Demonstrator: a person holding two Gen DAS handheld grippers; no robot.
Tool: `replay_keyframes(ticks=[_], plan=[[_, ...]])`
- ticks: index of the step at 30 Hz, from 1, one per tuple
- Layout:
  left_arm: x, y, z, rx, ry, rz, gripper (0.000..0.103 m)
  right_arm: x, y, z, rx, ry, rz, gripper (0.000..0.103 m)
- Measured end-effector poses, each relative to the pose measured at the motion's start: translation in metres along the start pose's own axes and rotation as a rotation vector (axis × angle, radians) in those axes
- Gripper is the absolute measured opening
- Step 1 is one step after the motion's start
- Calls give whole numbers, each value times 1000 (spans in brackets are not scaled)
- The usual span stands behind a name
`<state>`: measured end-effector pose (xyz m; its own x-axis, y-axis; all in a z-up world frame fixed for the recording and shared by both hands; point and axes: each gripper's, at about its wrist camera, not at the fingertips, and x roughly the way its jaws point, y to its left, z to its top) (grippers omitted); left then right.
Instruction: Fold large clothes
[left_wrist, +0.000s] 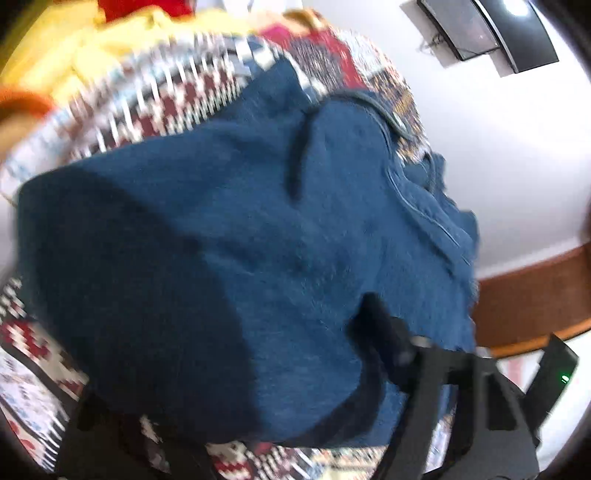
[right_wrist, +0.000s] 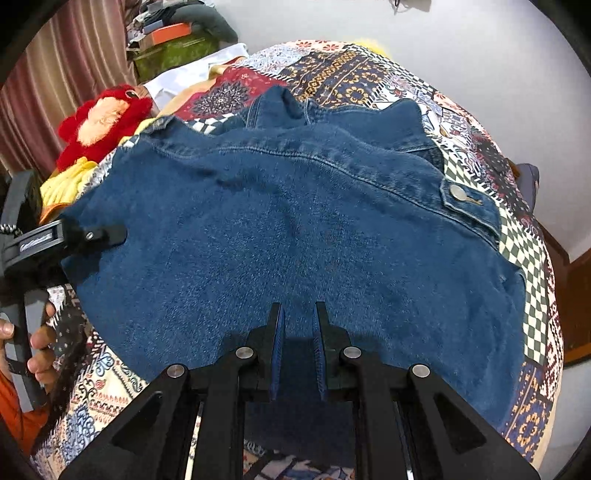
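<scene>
A blue denim jacket (right_wrist: 295, 229) lies spread across a patchwork-patterned bedspread (right_wrist: 524, 251) on the bed, its metal cuff button (right_wrist: 458, 192) facing up. The right gripper (right_wrist: 298, 350) hovers over the near hem — its fingers parted, gripping nothing. The left gripper (right_wrist: 107, 233) sits at the jacket's left edge, touching the denim; whether its fingers are clenched cannot be told, and its own view is blurred. A red plush toy (right_wrist: 103, 122) lies beyond. No readable writing shows.
</scene>
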<state>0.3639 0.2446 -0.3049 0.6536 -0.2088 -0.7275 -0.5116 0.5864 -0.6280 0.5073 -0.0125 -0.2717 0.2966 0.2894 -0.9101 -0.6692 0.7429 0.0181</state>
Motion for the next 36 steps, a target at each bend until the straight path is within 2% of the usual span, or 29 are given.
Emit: replay_keyframes(ticks=[2,6,9,11,14,16,17,18,19,21,23,26,30,36], plan=[[-4,-10,0,29,-60,47,53,3,0,-1,-17,-7,-3,10],[-15,-40,-7,152,-157,134,39,6,3,-5,-73,-12,-74,10],[-26,-55,-4,186,-199,133,35,5,6,-7,-95,-10,-139,10],[-29,-57,2,189,-205,127,34,6,9,-10,-128,-4,-235,10],[-37,-57,5,228,-219,149,33,4,2,-13,-115,-5,-223,13],[-43,-67,4,270,-246,165,32,2,-5,-13,-91,-7,-240,38],[-46,-71,3,284,-258,165,32,1,-9,-13,-84,-18,-294,73],[-53,-71,0,293,-267,164,32,2,-15,-15,-82,-39,-366,103],[-57,-77,-1,309,-278,156,31,2,-21,-18,-79,-57,-398,103],[-63,-89,-2,343,-298,152,31,2,-41,-24,-9,-48,-282,103],[-72,-106,-4,390,-323,153,30,-4,-61,-27,70,-30,-228,103],[-82,-136,-8,467,-363,142,29,-22,-79,-35,102,-55,-230,103],[-89,-179,-11,550,-398,111,29,-53,-98,-52,157,-96,-188,103],[-88,-266,-33,733,-425,53,27,-102,-132,-83,267,-155,-181,103]])
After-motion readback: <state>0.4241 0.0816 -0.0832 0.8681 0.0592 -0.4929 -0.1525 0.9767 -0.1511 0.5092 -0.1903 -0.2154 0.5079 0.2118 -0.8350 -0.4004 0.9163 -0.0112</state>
